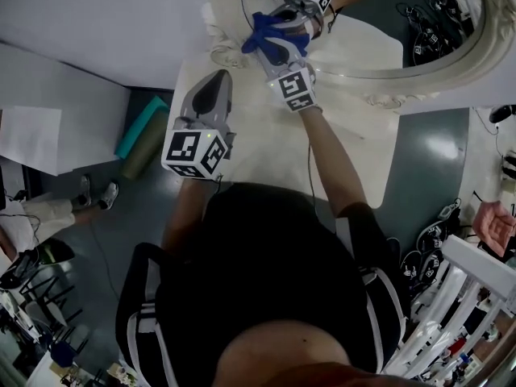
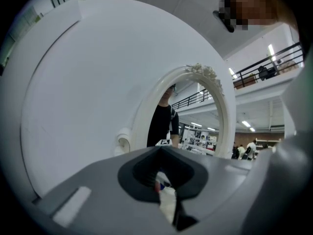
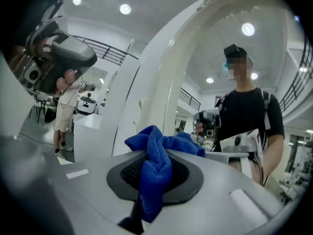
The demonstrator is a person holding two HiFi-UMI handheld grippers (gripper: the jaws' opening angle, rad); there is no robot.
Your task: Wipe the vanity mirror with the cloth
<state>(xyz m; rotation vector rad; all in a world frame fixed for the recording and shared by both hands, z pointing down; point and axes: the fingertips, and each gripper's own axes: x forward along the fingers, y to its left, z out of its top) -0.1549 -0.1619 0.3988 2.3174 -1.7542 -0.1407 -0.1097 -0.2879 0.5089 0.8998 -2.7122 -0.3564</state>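
**Item 1, microfibre cloth (image 1: 258,37).** Blue and bunched. I had it at the far edge of the white table (image 1: 266,156), against the lower left of the vanity mirror (image 1: 379,77), where glass meets the ornate white frame.

**Item 2, right gripper (image 1: 278,53).** Its jaws were clamped on a fold of the cloth, and most of the fabric spilled out ahead of the tips. It pointed at the mirror.

**Item 3, left gripper (image 1: 218,79).** Its jaws were together with nothing between them. It sat over the table to the left and nearer than the mirror, not touching it.

**Item 4, hazards, as I judged them.**
- The cloth was held by one fold only, so drag across the glass could pull it free.
- If the wad shifted aside, the hard jaw tips could strike the glass or chip the moulded frame.
- Nothing braced the mirror, so a firm push could slide or tip it away from me.
- The right gripper's cable trailed across the table and could snag.
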